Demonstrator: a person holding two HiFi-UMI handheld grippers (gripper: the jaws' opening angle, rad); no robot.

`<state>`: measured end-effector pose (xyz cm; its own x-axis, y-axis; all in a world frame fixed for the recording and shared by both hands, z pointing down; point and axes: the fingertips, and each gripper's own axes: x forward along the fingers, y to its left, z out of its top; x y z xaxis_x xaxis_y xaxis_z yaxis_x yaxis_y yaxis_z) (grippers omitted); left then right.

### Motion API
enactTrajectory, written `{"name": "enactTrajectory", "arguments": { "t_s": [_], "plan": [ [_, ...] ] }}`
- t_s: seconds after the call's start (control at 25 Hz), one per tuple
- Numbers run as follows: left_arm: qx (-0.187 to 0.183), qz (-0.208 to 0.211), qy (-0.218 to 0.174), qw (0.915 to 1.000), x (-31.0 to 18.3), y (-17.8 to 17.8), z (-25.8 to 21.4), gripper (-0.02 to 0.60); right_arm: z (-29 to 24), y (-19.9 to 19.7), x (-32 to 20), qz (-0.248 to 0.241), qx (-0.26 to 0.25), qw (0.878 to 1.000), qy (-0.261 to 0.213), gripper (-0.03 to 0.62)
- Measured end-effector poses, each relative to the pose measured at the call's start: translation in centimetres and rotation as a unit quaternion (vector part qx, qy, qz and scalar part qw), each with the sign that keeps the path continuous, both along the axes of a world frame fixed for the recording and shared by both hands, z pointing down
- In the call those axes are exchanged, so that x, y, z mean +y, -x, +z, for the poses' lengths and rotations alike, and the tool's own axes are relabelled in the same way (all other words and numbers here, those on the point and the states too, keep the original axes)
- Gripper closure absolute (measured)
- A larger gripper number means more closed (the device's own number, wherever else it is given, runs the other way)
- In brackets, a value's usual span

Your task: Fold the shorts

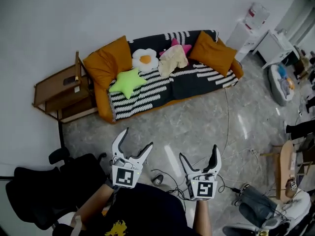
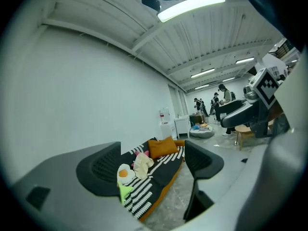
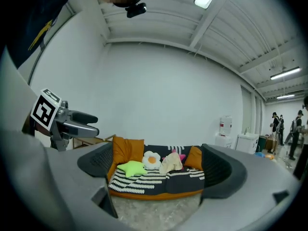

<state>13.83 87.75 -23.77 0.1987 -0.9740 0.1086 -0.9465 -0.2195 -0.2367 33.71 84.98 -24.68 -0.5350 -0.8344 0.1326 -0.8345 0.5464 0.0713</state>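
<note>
Approach step, by judgement: no fold begun, nothing yet in hand. Held left gripper (image 1: 138,137) and right gripper (image 1: 198,152) out side by side over the floor (image 1: 197,122), both released, jaws spread wide with only air between them in each gripper view. Aimed both at the sofa (image 1: 147,90), well apart from it.

Took the cream cloth on the sofa seat for the shorts (image 1: 173,59) — lying in a loose heap between the egg pillow (image 1: 145,59) and the right-hand orange cushion (image 1: 212,52), touching the pink pillow (image 1: 183,47) behind.

Next move, as judged: called for closing the gap across the floor past the cables (image 1: 165,177), then pinching two edges of the heap and spreading it flat on a bare part of the seat before any crease.

Hard to make out: could not tell waistband from legs, nor front from back, at this range. Could not confirm the heap as one garment only. Saw the pink pillow only in part, masked by the cloth. Lost the lower body and feet at the bottom edge of the head view.
</note>
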Motion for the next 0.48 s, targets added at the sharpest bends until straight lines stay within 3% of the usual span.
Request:
{"name": "enactTrajectory", "arguments": {
  "t_s": [0.2, 0.48],
  "plan": [
    [0.043, -0.004, -0.043, 0.9981, -6.4, 6.4, -2.0, 0.163, -1.5, 3.8, -5.3, 0.018, 0.036, 0.999, 0.014, 0.023],
    [0.022, 0.011, -0.029, 0.9993, -13.8, 11.8, -0.6, 0.163, -1.1, 8.9, -12.8, 0.027, 0.059, 0.998, 0.015, 0.036]
  ]
}}
